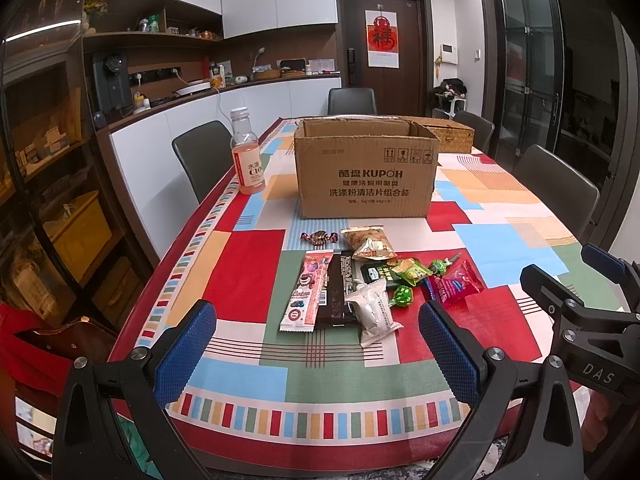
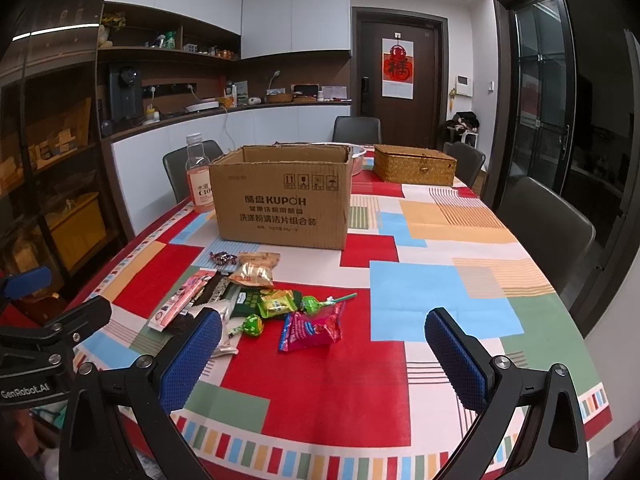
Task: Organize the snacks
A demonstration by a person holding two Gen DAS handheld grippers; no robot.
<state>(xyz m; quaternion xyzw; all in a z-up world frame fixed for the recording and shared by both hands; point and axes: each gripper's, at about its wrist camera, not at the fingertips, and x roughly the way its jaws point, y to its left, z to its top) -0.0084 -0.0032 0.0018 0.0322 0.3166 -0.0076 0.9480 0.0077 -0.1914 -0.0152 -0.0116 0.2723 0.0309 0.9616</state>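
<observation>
Several snacks lie in a loose pile on the patterned tablecloth in front of an open cardboard box (image 1: pixel 364 172) (image 2: pixel 280 204). Among them are a pink bear wafer bar (image 1: pixel 306 292), a dark chocolate bar (image 1: pixel 338 292), a white packet (image 1: pixel 374 312), a tan chip bag (image 1: pixel 366 242), green lollipops (image 1: pixel 402 296) and a magenta candy pouch (image 1: pixel 454 286) (image 2: pixel 314 326). My left gripper (image 1: pixel 316 344) is open and empty, just short of the pile. My right gripper (image 2: pixel 324 348) is open and empty, near the magenta pouch.
A pink drink bottle (image 1: pixel 247 152) (image 2: pixel 198 174) stands left of the box. A woven basket (image 2: pixel 414 164) and a metal bowl sit behind it. Grey chairs (image 1: pixel 556 192) ring the table. The right gripper shows at the right of the left wrist view (image 1: pixel 576 288).
</observation>
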